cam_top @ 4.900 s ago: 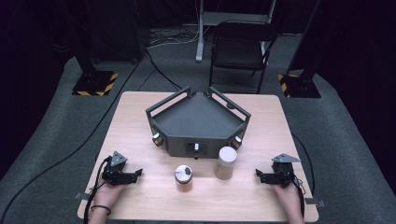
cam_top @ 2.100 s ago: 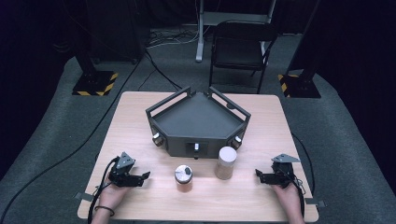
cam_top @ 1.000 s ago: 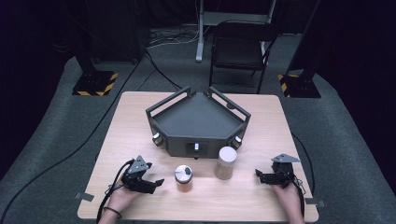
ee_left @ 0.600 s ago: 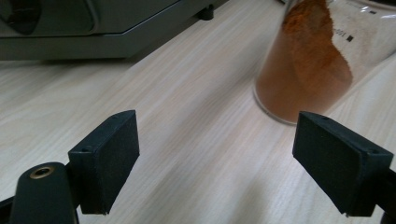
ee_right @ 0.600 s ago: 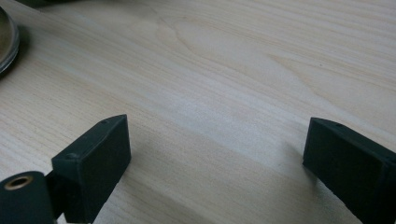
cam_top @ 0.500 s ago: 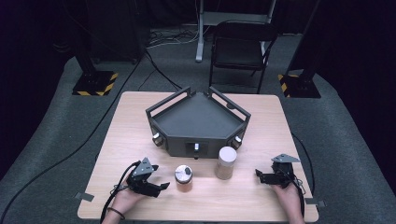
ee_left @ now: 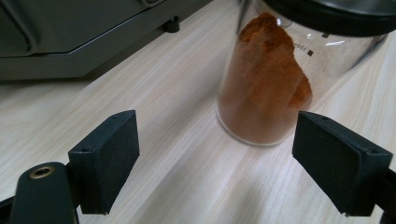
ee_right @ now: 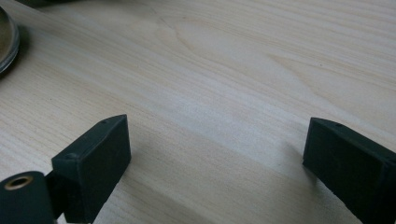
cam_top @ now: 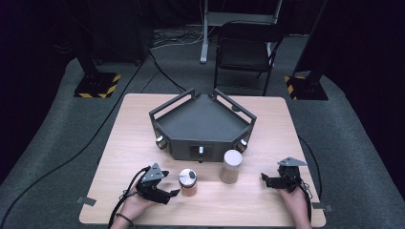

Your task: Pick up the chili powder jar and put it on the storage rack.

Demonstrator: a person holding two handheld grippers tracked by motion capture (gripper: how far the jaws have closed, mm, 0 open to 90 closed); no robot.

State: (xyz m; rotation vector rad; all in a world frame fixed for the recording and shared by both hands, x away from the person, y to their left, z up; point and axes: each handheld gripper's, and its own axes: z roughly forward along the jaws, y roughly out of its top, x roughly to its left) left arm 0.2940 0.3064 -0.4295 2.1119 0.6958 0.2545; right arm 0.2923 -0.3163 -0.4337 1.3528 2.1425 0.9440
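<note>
A short glass jar [cam_top: 188, 182] [ee_left: 271, 84] of orange-brown powder with a dark metal lid stands on the wooden table [cam_top: 143, 143], in front of the dark tray. My left gripper [cam_top: 174, 193] [ee_left: 229, 172] lies just left of it, open, its jaws pointing at the jar, which stands a little beyond the tips. A taller jar [cam_top: 232, 166] with a pale lid stands to the right of the first. My right gripper [cam_top: 264, 179] [ee_right: 219, 163] rests open near the table's right front, over bare wood.
A dark five-sided tray [cam_top: 203, 125] with raised rails sits mid-table behind the jars. A black chair [cam_top: 246, 50] and stands are on the floor beyond the table. Cables trail off both grippers. A round metal rim [ee_right: 7, 39] edges the right gripper view.
My left gripper has slid right along the table's front toward the short jar, jaws still open. The right gripper has stayed put.
</note>
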